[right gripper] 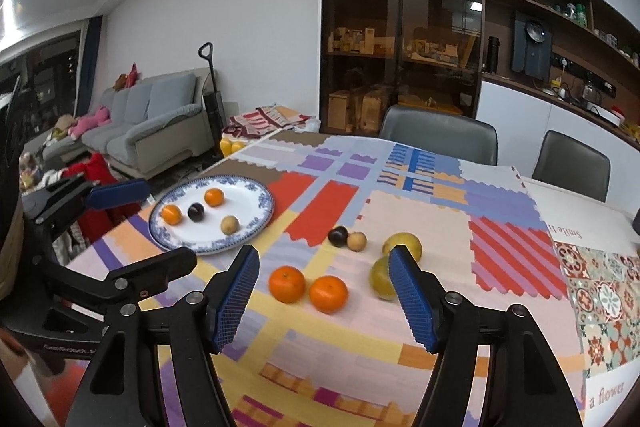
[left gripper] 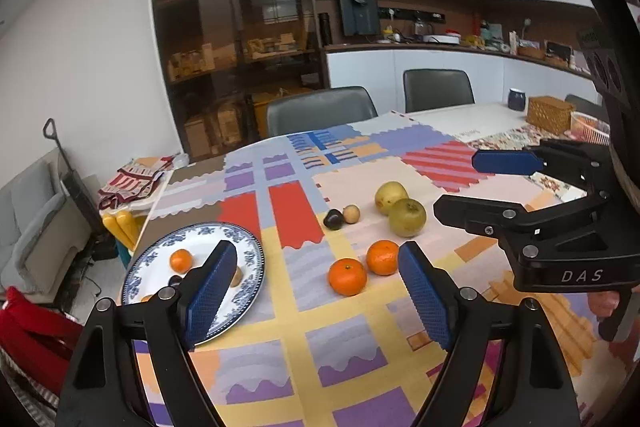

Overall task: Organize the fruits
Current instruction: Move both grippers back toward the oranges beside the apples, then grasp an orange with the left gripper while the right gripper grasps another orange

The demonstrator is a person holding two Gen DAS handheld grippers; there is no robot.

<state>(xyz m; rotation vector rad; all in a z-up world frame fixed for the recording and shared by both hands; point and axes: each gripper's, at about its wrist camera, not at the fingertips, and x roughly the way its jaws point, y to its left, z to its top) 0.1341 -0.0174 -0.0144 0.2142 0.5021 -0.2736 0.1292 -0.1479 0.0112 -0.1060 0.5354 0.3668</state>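
A blue-and-white plate (right gripper: 256,193) near the table's left edge holds two small oranges (right gripper: 213,197), a dark plum (right gripper: 196,211) and a small brown fruit (right gripper: 229,224). On the cloth lie two oranges (right gripper: 286,283) (right gripper: 328,293), a dark plum (right gripper: 337,235), a small brown fruit (right gripper: 356,241) and two yellow-green pears (right gripper: 408,242). My left gripper (left gripper: 316,291) is open and empty above the cloth, with the plate (left gripper: 252,247) behind its left finger. My right gripper (right gripper: 324,301) is open and empty, just short of the two oranges.
A patchwork cloth (right gripper: 400,211) covers the table. Two grey chairs (right gripper: 436,133) stand at the far side. A wicker basket (left gripper: 550,115), a pink basket and a dark jar (left gripper: 517,99) sit at the far right. Folded cloths (right gripper: 272,119) lie on a side surface at the left.
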